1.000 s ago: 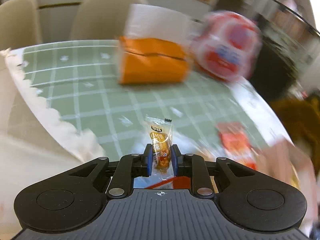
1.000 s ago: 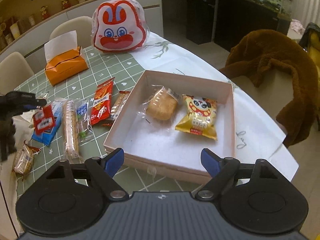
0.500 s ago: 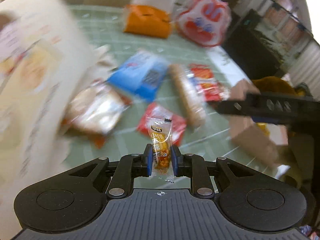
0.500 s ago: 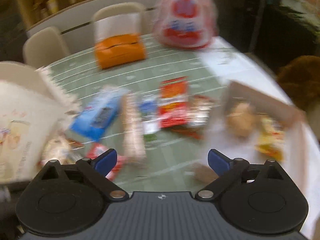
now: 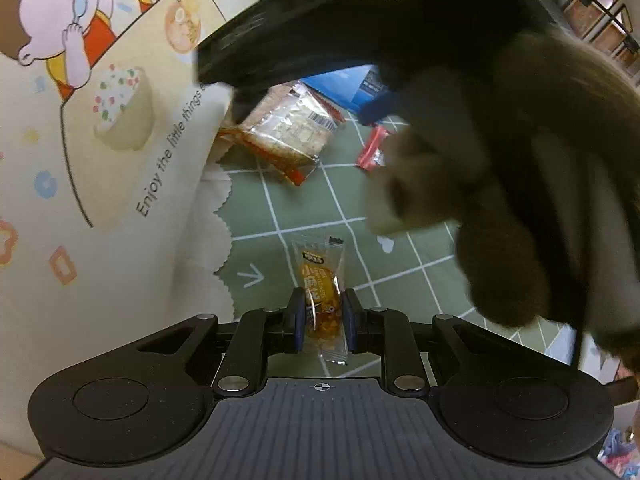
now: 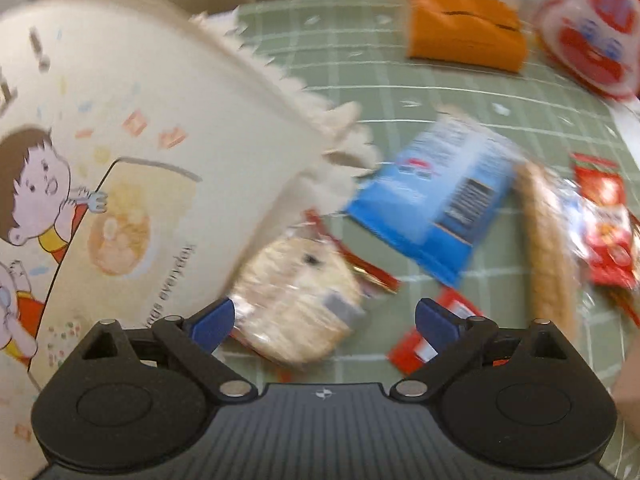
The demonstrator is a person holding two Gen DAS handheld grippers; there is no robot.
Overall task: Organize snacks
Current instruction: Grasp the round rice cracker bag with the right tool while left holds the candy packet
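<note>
My left gripper (image 5: 322,322) is shut on a small clear packet with an orange snack (image 5: 320,284), held above the green checked tablecloth (image 5: 304,208). My right gripper (image 6: 324,320) is open and empty, low over a round cracker pack (image 6: 298,300) that lies beside the cream cartoon paper bag (image 6: 120,168). The right gripper and hand also fill the top right of the left wrist view (image 5: 480,100), over the same cracker pack (image 5: 284,128). A small red packet (image 6: 424,344) lies by the right finger.
A blue packet (image 6: 436,204), a long biscuit roll (image 6: 548,256) and red snack packs (image 6: 604,224) lie on the cloth to the right. An orange tissue box (image 6: 464,28) and a red rabbit bag (image 6: 596,32) stand at the back.
My right gripper has swung left from the box and come down over the cracker pack by the paper bag. My left gripper still holds its packet and has moved beside the bag.
</note>
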